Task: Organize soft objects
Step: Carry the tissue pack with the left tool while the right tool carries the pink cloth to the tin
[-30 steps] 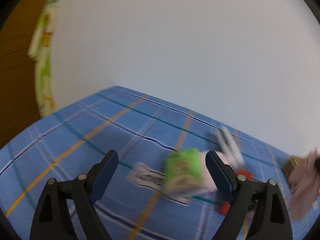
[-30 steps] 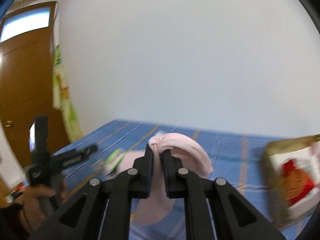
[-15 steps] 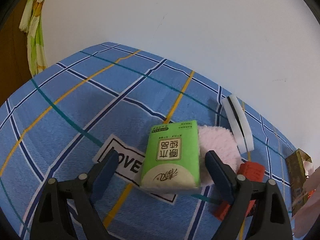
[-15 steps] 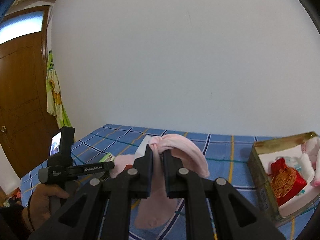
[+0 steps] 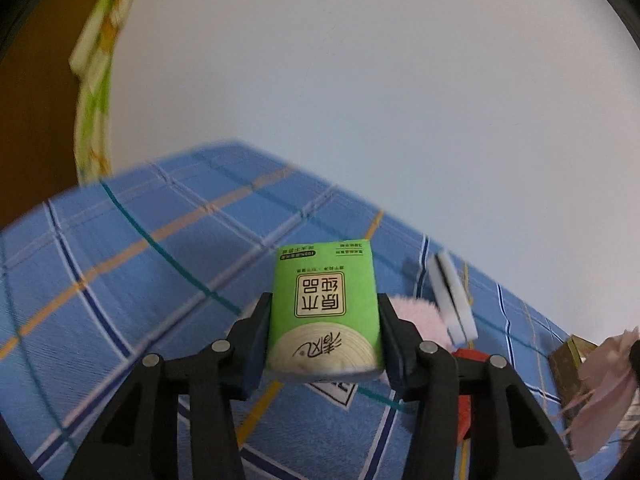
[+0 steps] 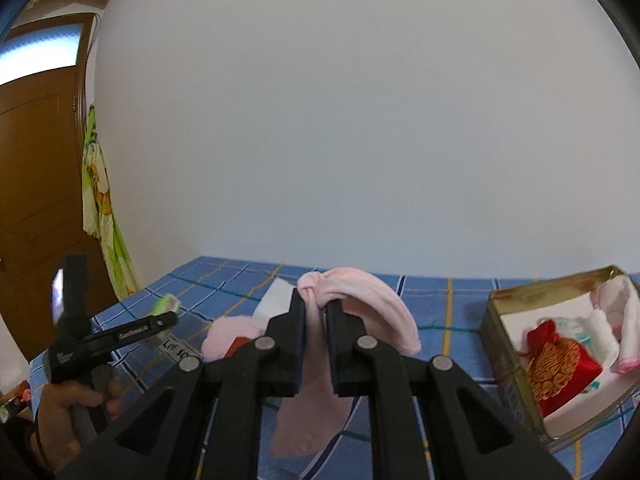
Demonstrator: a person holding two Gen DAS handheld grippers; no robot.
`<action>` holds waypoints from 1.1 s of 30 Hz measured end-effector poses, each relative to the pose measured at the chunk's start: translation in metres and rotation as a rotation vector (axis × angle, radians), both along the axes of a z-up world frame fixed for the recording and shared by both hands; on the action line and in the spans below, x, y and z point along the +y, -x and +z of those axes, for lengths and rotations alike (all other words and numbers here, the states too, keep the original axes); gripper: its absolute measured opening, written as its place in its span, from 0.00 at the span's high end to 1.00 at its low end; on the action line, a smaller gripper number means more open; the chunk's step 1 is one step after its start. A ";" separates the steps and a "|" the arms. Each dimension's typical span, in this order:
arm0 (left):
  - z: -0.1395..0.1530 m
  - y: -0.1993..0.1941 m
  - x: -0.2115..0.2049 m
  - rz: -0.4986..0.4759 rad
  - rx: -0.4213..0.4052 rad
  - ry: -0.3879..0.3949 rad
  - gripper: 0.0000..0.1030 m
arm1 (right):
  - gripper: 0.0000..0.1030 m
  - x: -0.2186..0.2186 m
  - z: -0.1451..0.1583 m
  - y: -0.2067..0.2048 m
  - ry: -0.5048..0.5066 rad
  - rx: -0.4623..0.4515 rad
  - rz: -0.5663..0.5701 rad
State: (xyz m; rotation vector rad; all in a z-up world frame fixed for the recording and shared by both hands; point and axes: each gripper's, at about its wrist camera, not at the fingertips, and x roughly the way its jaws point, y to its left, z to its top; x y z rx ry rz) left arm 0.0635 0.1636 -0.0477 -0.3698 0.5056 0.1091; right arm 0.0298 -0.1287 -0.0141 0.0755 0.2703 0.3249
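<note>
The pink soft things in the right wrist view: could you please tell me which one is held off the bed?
The pink sock pinched in the shut right claw hangs above the bedsheet. The fluffy pink pad lies on the sheet, and the pink-trimmed cloth sits inside the gold box.

The left tool is built of matte black plastic: two angular fingers, each pinned with round silver screws, are tipped with dark blue pads. The right tool is made alike, with black fingers and four silver screws. White lettering is printed along the left tool's side, and a small lit screen is carried on its upright handle.
</note>
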 end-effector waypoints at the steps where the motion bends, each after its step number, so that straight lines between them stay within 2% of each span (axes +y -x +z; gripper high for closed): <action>1: 0.003 0.002 -0.003 0.012 -0.025 -0.019 0.50 | 0.90 0.000 0.001 0.003 0.008 -0.021 -0.009; 7: 0.021 0.019 -0.038 -0.023 -0.139 -0.123 0.50 | 0.90 0.004 0.008 0.031 0.141 -0.200 -0.110; 12: 0.027 0.029 -0.065 -0.076 -0.156 -0.104 0.50 | 0.90 -0.002 0.008 0.047 0.196 -0.276 -0.143; 19: 0.037 0.038 -0.120 -0.153 -0.185 -0.134 0.50 | 0.90 -0.018 0.009 0.054 0.229 -0.310 -0.188; 25: 0.039 0.042 -0.159 -0.214 -0.201 -0.153 0.50 | 0.90 -0.040 0.012 0.053 0.223 -0.302 -0.222; 33: 0.041 0.045 -0.193 -0.265 -0.221 -0.182 0.50 | 0.90 -0.073 0.014 0.053 0.222 -0.309 -0.271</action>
